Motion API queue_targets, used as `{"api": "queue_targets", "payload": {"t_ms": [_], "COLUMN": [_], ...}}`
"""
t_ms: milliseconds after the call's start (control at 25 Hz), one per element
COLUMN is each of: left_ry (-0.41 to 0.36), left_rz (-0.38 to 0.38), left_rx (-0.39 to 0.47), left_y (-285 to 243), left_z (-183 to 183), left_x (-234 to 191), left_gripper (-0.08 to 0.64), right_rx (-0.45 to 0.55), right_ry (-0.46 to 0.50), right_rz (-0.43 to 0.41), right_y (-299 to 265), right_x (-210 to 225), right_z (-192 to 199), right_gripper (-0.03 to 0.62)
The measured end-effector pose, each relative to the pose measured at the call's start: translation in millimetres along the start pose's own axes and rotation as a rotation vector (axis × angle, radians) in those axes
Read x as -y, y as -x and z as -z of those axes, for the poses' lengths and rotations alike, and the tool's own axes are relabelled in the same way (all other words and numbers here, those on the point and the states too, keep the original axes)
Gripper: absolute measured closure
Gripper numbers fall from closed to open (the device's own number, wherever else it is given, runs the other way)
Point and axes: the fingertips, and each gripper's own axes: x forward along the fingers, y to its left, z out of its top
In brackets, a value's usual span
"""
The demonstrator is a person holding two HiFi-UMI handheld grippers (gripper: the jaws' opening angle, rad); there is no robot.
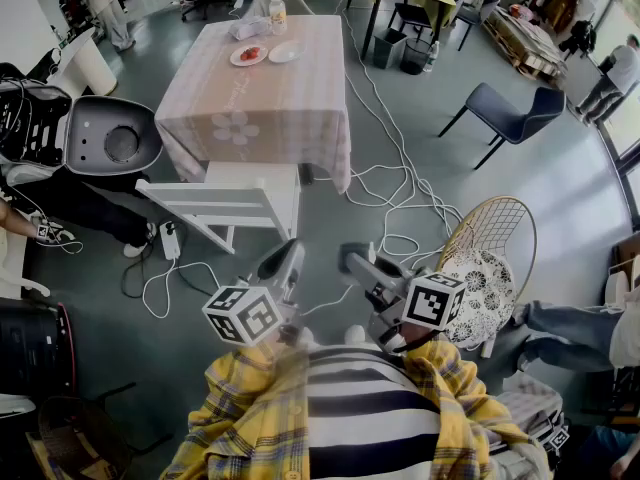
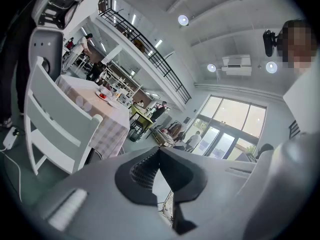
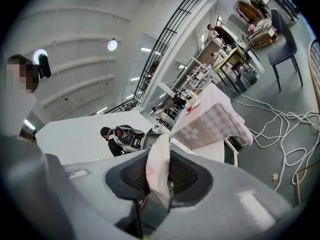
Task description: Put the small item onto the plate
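My right gripper (image 3: 161, 156) is shut on a small pale, pinkish-white item (image 3: 158, 173) that sticks out between its pads. My left gripper (image 2: 159, 153) is shut, with its tips touching and nothing between them. In the head view both grippers are close to my body, the left gripper (image 1: 287, 265) and the right gripper (image 1: 352, 264), well away from the table. On the far table with its checked cloth (image 1: 262, 103) lie an empty white plate (image 1: 286, 51) and a plate with red pieces (image 1: 248, 55).
A white slatted chair (image 1: 225, 204) stands between me and the table. White cables (image 1: 405, 193) trail over the floor at the right. A wire chair (image 1: 492, 250) is at my right, a grey seat (image 1: 112, 138) at the left. A bottle (image 1: 278, 13) stands at the table's far end.
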Motion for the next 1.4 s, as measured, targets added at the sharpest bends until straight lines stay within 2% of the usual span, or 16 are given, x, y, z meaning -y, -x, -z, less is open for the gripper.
{"api": "queue_targets", "payload": {"t_ms": [240, 400, 560, 800, 1080, 1400], "left_ry": [-0.030, -0.113, -0.184, -0.192, -0.178, -0.203], "left_rz": [-0.003, -0.017, 0.003, 0.013, -0.004, 0.024], "left_rx": [0.025, -0.005, -0.028, -0.037, -0.024, -0.027], "left_y": [-10.8, -20.9, -35.2, -41.7, -32.7, -26.9], "left_z": [-14.1, -13.4, -15.4, -16.3, -25.0, -41.0], "left_x": [-1.5, 3.7, 16.4, 19.3, -0.8, -19.3], "left_gripper": [0.568, 0.568, 0.568, 0.568, 0.568, 0.568], "right_rx": [0.003, -0.014, -0.025, -0.035, -0.028, -0.001], "right_ry": [0.041, 0.102, 0.168, 0.228, 0.244, 0.252], "right_rz": [-0.027, 0.001, 0.025, 0.048, 0.068, 0.102], "right_y": [-12.8, -18.0, -31.3, -48.7, -66.4, -91.6], "right_x": [2.5, 6.2, 7.4, 4.5, 1.3, -4.9], "right_z": [-18.3, -20.8, -26.2, -31.4, -29.8, -24.6], "right_gripper": [0.486, 0.486, 0.486, 0.486, 0.486, 0.486]}}
